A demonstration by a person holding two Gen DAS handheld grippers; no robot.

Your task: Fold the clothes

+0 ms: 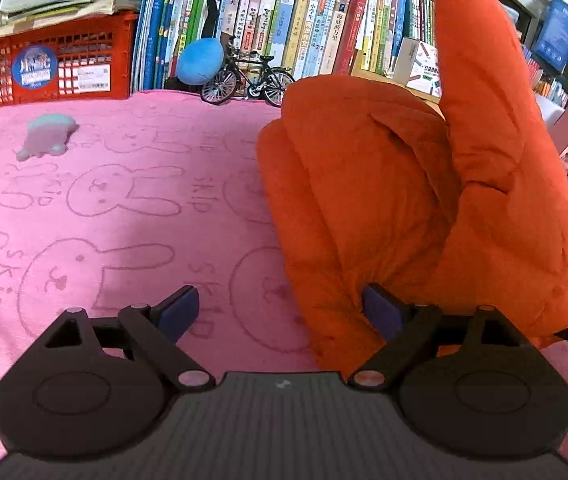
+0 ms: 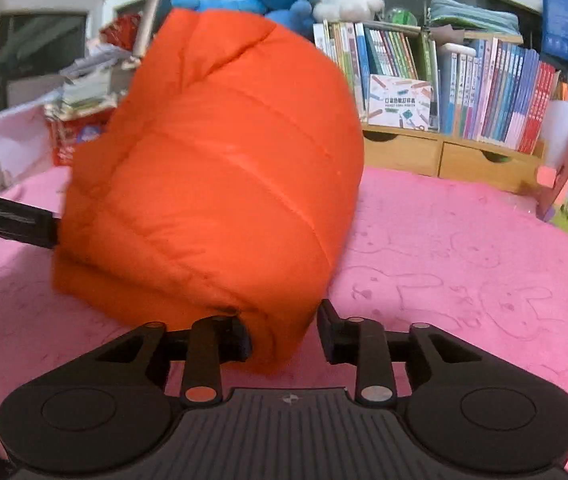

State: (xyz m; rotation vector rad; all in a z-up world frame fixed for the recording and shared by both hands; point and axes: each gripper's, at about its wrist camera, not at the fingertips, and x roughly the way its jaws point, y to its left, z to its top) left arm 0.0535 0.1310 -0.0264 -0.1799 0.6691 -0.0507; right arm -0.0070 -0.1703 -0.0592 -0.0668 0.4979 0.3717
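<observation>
Right gripper (image 2: 284, 334) has its jaws clamped on the jacket (image 2: 220, 168) hem, lifting it off the pink blanket (image 2: 463, 248); left gripper (image 1: 280, 312) jaws spread, gripping nothing

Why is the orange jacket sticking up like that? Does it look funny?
Yes. The orange jacket isn't lying flat on the pink blanket. One puffy part stands tall, bunched over the rest. The right gripper has the jacket's edge between its jaws, so the fold looks only half done.
</observation>
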